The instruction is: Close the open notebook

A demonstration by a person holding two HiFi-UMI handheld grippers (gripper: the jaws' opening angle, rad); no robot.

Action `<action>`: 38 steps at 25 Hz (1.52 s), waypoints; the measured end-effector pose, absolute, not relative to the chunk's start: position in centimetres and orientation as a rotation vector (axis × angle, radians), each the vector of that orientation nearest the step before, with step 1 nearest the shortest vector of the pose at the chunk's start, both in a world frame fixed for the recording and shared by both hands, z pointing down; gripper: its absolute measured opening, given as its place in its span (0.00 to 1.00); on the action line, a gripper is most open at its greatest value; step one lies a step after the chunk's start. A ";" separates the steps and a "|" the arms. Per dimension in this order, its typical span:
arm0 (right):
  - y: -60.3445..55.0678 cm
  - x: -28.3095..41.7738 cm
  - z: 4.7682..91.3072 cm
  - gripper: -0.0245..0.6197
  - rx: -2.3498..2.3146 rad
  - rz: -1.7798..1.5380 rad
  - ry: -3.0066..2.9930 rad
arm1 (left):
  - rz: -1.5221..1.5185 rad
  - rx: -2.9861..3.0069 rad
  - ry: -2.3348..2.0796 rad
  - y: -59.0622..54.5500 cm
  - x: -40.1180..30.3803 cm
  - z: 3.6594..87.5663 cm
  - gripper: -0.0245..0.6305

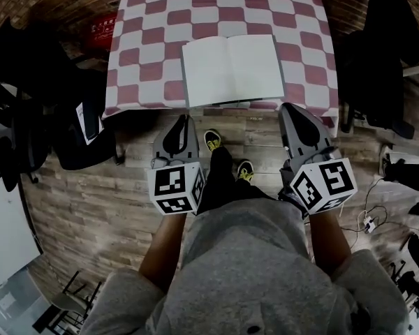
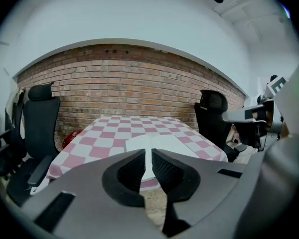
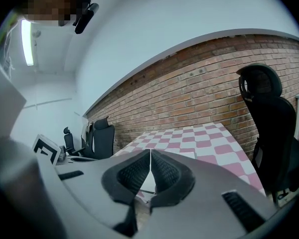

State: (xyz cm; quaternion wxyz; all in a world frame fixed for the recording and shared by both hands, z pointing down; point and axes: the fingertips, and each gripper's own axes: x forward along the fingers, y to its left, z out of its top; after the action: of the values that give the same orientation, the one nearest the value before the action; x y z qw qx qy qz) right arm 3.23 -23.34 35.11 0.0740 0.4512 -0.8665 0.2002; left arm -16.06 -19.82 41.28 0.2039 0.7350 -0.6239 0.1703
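An open notebook (image 1: 232, 68) with blank white pages lies flat near the front edge of the table's pink-and-white checkered cloth (image 1: 146, 19). Both grippers hover over the wooden floor, short of that edge. My left gripper (image 1: 184, 121) is below the notebook's left page, its jaws drawn together to a thin slit with nothing in them. My right gripper (image 1: 291, 110) is just off the notebook's lower right corner, shut and empty. The left gripper view looks over the jaws (image 2: 148, 156) at the notebook (image 2: 154, 143). In the right gripper view the tips (image 3: 150, 153) meet before the table.
Black office chairs stand left (image 1: 28, 54) and right (image 1: 387, 40) of the table. A red object (image 1: 101, 26) sits on the floor at the table's left. Cables (image 1: 369, 218) lie on the floor at right. The person's shoes (image 1: 213, 139) are between the grippers. A brick wall (image 2: 139, 83) is behind.
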 end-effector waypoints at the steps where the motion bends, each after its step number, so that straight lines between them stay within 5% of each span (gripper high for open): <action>1: -23.6 3.1 35.3 0.08 1.352 0.606 -2.595 | 0.478 2.044 -1.726 -20.1 -16.2 41.8 0.09; 27: -28.5 0.1 41.9 0.08 1.340 0.755 -2.416 | 0.457 1.666 -1.392 -23.6 -18.5 55.8 0.41; 38: -29.6 -0.1 43.0 0.08 1.374 0.796 -2.384 | 0.330 1.545 -1.290 -24.2 -18.2 57.6 0.42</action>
State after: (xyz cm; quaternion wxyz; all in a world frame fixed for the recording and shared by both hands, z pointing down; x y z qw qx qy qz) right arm -0.12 -29.57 43.01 0.1381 0.4750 -0.8244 0.2752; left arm -18.16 -24.17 57.63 0.5236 0.6455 -0.5387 0.1380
